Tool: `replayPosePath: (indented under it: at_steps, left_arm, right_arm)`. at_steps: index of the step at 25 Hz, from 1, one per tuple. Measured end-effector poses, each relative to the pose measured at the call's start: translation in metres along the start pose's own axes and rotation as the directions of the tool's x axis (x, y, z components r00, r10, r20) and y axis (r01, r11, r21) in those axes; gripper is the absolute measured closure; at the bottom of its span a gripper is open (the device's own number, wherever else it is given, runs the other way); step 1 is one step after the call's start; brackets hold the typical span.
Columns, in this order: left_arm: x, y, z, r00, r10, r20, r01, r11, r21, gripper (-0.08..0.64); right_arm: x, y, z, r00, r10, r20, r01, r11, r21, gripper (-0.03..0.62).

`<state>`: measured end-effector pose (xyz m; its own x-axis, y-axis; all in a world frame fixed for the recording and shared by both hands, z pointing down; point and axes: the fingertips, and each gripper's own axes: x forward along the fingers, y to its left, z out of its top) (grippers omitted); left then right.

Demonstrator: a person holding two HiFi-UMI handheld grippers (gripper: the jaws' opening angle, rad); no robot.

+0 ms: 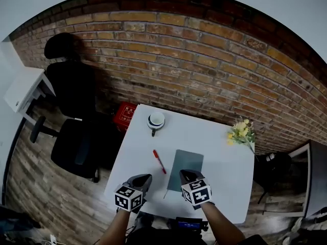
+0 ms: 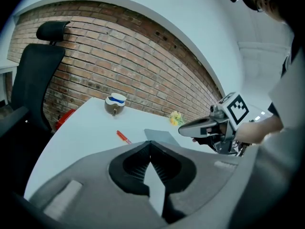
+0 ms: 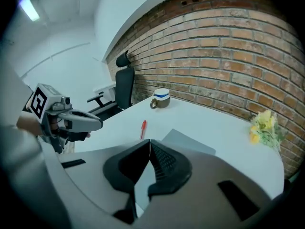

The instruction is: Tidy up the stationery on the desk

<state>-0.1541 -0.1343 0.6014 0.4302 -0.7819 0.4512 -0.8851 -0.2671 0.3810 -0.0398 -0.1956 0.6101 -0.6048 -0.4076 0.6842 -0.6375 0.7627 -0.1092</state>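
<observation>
The left hand-held gripper [image 1: 145, 177] and the right hand-held gripper [image 1: 185, 173] are held side by side above the near edge of the white tabletop [image 1: 219, 154]. In each gripper view the jaws are seen closed tip to tip, with nothing between them.

Two items of stationery are located ahead of the grippers. A red pen [image 1: 159, 161] lies flat near the middle of the tabletop, ahead of the left gripper. A grey notebook [image 1: 185, 170] lies flat just to the right of the pen, apart from it, with its near end under the right gripper's tips. A mug [image 1: 156, 121] stands at the far edge and yellow flowers [image 1: 241, 131] lie at the far right.

The pen is judged light, stiff and smooth. It is likely to roll or pivot if pinched near one end, so it should be taken across the barrel at mid-length.

The notebook is judged thin, light and somewhat flexible. Little edge is offered to the jaws while it lies flat, so it should be taken at a side edge or corner, and sagging is to be expected once it is lifted.
</observation>
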Motion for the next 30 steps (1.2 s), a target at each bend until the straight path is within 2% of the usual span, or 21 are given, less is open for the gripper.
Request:
replayPosePath:
  at_steps: [7,14,23,30]
  left_arm:
    - [-0.017,0.023,-0.028,0.999,0.036,-0.041,-0.037,0.999,-0.017,0.548]
    - [-0.036,0.037,-0.06,0.995,0.056,-0.081,-0.061,0.996,-0.057,0.548]
    - [-0.044,0.047,-0.076,0.993,0.055,-0.105,-0.064,0.994,-0.087,0.548]
    - [-0.045,0.047,-0.079,0.993,0.048,-0.108,-0.057,0.995,-0.083,0.548]
  right_arm:
    - [0.064,0.022,-0.002,0.992,0.051,-0.118,-0.059,0.996,-0.069,0.543]
    - [0.109,0.038,-0.016,0.97,0.04,-0.239,-0.076,0.987,-0.142,0.512]
    - [0.131,0.046,-0.027,0.947,-0.002,-0.322,-0.059,0.982,-0.18,0.495]
    - [0.134,0.048,-0.031,0.94,-0.023,-0.341,-0.046,0.98,-0.193,0.522]
